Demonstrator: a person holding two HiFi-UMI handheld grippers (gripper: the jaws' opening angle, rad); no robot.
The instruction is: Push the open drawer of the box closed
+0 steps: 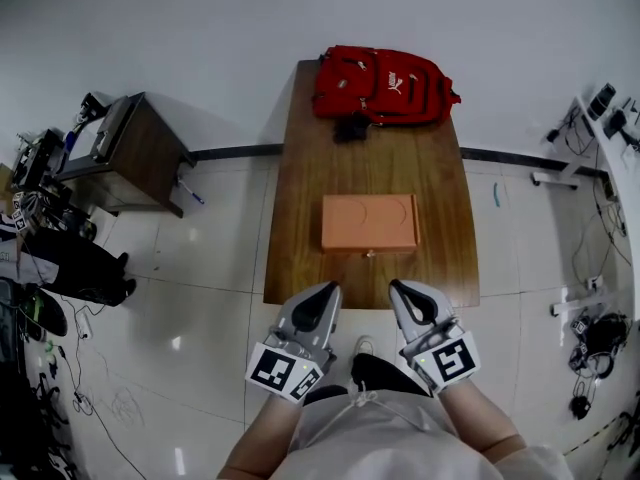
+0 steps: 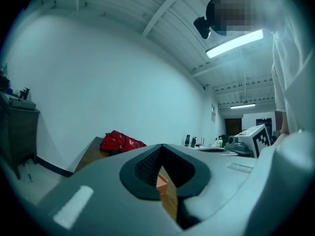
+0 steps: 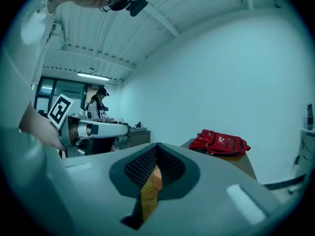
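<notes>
The left gripper (image 1: 322, 293) and right gripper (image 1: 402, 290) hang just short of the near edge of the surface (image 1: 300, 198), each with its jaws pinched together on nothing. At the far end lies a red backpack (image 1: 385, 86). The box (image 1: 369, 220) sits mid-surface, straight ahead, its long side crosswise. Its drawer (image 1: 370, 250) faces the grippers, and the right one looks slightly nearer the knob (image 1: 371, 255).

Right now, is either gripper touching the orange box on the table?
Apart. The head view shows a strip of bare table between the box and both the left gripper and right gripper, at the near edge.
</notes>
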